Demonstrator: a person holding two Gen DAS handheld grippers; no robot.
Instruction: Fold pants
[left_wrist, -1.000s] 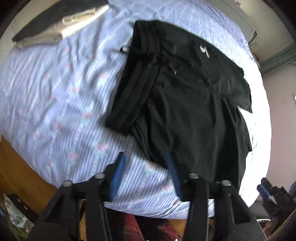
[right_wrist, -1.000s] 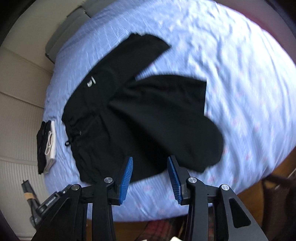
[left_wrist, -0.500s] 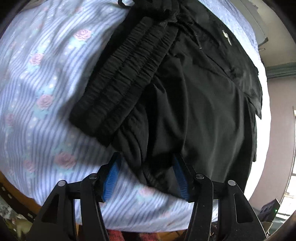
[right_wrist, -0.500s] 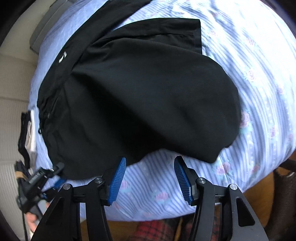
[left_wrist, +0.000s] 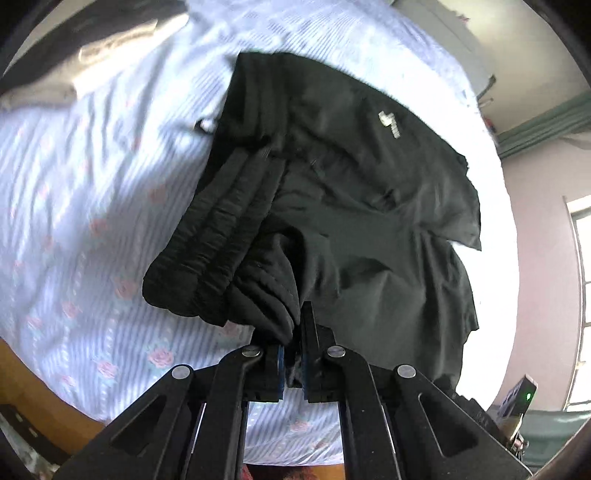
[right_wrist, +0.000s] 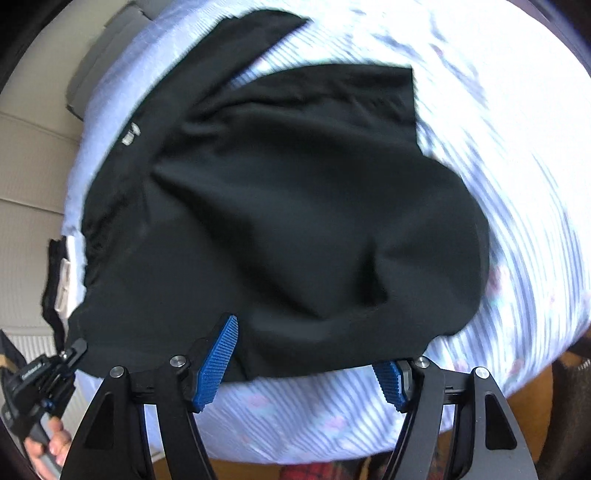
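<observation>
Two left fingers (left_wrist: 309, 332) pinch pants (left_wrist: 332, 192) waistband.

Bare striped bedsheet (left_wrist: 92, 206) lies open left of the black pants (left_wrist: 351, 206). A folded clothes stack (left_wrist: 96, 55) occupies the bed's far left corner.

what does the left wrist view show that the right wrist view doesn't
Only the left wrist view: the left gripper shut on the waistband of the black pants, and a window.

Only the right wrist view: the right gripper, its jaws opening around the pants' near edge, and a hand at lower left.

Both: the pants and their logo on the striped floral sheet.
</observation>
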